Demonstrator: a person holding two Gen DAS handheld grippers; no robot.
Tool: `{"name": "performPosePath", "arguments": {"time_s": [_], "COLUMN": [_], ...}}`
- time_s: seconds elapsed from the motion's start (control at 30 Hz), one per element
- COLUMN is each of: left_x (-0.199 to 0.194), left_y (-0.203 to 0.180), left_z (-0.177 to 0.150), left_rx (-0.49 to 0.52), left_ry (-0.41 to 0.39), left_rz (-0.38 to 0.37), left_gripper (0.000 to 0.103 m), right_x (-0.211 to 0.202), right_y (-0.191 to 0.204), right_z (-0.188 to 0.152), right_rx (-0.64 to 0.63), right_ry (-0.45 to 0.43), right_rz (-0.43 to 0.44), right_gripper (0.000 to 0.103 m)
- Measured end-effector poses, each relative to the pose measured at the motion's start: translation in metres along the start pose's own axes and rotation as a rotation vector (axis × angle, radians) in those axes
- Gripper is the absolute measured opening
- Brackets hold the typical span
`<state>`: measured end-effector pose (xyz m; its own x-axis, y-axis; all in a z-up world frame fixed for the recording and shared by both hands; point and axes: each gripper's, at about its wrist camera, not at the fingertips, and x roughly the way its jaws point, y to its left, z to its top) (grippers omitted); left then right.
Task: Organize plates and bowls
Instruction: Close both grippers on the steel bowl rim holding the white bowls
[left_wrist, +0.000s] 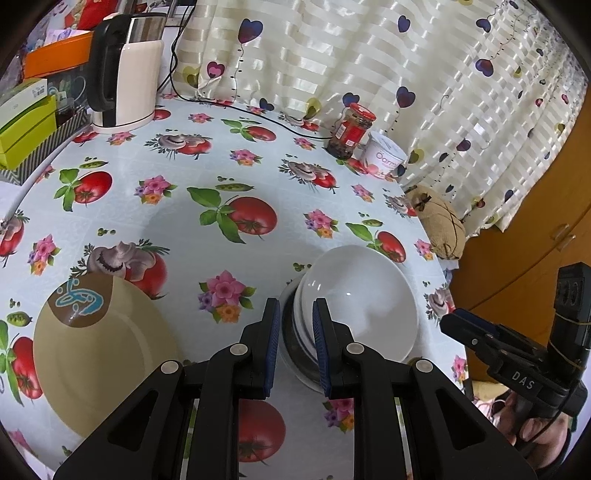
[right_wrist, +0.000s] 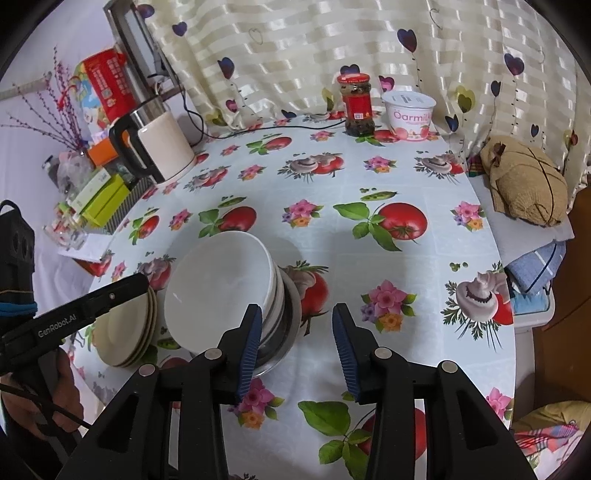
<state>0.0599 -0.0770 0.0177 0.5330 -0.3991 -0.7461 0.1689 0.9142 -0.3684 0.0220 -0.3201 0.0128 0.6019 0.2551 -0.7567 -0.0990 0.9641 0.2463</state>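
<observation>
A stack of white bowls (left_wrist: 360, 299) sits tilted in a metal bowl on the floral tablecloth; it also shows in the right wrist view (right_wrist: 221, 284). A stack of cream plates (left_wrist: 99, 354) with a brown and blue mark lies to its left, seen edge-on in the right wrist view (right_wrist: 127, 332). My left gripper (left_wrist: 295, 314) is open and empty, its fingers just in front of the bowl stack's left edge. My right gripper (right_wrist: 297, 317) is open and empty, just right of the bowl stack; it shows in the left wrist view (left_wrist: 465, 325).
A white electric kettle (left_wrist: 123, 70) stands at the back left with its cord along the curtain. A red-lidded jar (left_wrist: 351, 131) and a yogurt tub (left_wrist: 384, 153) stand at the back. Boxes (left_wrist: 26, 122) crowd the left edge. A brown cushion (right_wrist: 524, 181) lies beyond the right edge.
</observation>
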Motion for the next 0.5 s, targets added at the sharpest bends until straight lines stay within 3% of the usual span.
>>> {"name": "performPosePath", "arguments": {"time_s": [0.5], "left_x": [0.007], "left_y": [0.008], "left_z": [-0.005], "left_rx": [0.011], "left_ry": [0.014], "left_rz": [-0.019], "left_gripper": [0.019], "right_x": [0.002], "right_y": [-0.010], "right_z": [-0.007], "right_rx": [0.012], "right_ry": [0.011], "right_rz": [-0.003], "right_gripper": [0.039]}}
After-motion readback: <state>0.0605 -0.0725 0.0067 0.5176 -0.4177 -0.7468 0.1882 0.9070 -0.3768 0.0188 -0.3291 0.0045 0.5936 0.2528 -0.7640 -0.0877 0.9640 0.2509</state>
